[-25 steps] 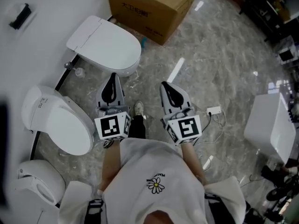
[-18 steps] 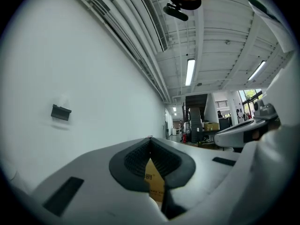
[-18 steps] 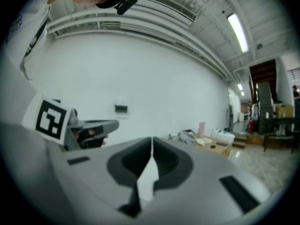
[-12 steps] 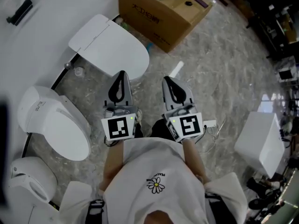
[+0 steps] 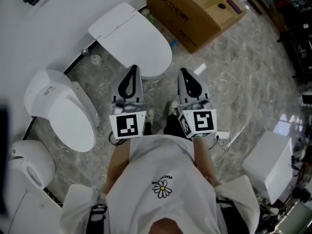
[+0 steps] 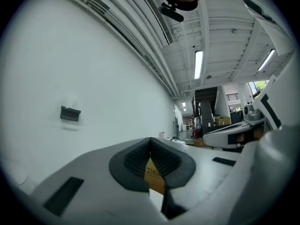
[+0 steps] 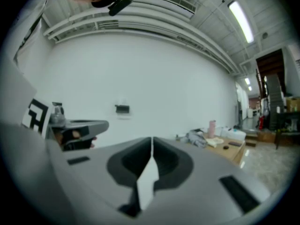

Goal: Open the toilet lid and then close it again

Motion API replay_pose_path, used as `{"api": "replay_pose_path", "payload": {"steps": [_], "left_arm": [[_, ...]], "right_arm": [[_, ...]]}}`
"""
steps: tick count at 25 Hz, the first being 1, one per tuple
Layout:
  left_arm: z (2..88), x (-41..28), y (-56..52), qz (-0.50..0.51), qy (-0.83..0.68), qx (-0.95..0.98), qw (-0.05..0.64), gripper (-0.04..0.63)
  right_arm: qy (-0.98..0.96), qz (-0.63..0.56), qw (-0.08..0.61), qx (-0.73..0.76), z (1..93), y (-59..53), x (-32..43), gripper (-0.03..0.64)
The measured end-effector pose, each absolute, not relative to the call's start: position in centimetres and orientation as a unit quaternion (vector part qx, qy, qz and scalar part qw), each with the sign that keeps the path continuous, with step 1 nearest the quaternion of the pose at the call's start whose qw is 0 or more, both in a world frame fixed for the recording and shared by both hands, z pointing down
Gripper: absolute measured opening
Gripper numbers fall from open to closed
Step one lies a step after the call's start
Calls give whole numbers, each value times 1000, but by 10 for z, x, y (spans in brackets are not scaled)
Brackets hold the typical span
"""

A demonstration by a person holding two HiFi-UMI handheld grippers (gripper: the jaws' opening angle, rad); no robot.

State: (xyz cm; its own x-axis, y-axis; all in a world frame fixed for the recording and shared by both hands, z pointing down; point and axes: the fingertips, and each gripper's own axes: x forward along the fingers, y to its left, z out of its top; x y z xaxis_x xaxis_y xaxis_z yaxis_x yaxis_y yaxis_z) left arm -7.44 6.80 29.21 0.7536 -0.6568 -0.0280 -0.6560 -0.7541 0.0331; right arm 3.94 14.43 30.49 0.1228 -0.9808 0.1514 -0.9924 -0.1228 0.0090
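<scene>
Grey marbled floor point(image 5: 239, 77) underfoot, white wall point(image 5: 53, 28) at left.

From the head: looked down on three toilets along that wall. Faced the nearest toilet point(image 5: 109, 26) just ahead, lid point(image 5: 144, 48) down flat and shut. Passed over a second toilet point(image 5: 63, 113) at left and a third toilet point(image 5: 24, 165) lower left, both well apart from the tools. Held left tool point(image 5: 132, 74) and right tool point(image 5: 187, 76) side by side, tips just short of the nearest bowl's front rim, touching nothing. Noted a box point(image 5: 195, 13) beyond the toilet and a plug point(image 5: 222, 134) with cable by the right foot.

Along the left tool point(image 6: 150, 146): showed jaws pressed together, nothing pinched. Saw only wall, a bracket point(image 6: 70, 113) and a sliver of box under the pads. Made out no toilet there.

Along the right tool point(image 7: 152, 146): showed jaws likewise pressed together and empty. Saw wall, the left tool point(image 7: 79, 128) alongside, box top point(image 7: 225, 144) at right. Could not tell the white sliver below the pads.

Judged the lid not yet opened. Risked skidding shut, level tips across the smooth lid instead of catching its front lip; needed to dip and hook that edge first. Risked losing the lid near upright and slamming it. Risked snagging the cable on stepping closer.
</scene>
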Motion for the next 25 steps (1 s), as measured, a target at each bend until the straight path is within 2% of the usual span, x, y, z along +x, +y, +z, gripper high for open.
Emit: {"api": "replay_pose_path", "payload": {"steps": [21,25], "left_arm": [[326,-33,28,-11,-449,893,38,28],[357,-20,14,15,-442,896,44,79]], "right_arm": [[-715,102,43,691,339,94,119,32],[-718,147,46,679,370,77,138,34]]}}
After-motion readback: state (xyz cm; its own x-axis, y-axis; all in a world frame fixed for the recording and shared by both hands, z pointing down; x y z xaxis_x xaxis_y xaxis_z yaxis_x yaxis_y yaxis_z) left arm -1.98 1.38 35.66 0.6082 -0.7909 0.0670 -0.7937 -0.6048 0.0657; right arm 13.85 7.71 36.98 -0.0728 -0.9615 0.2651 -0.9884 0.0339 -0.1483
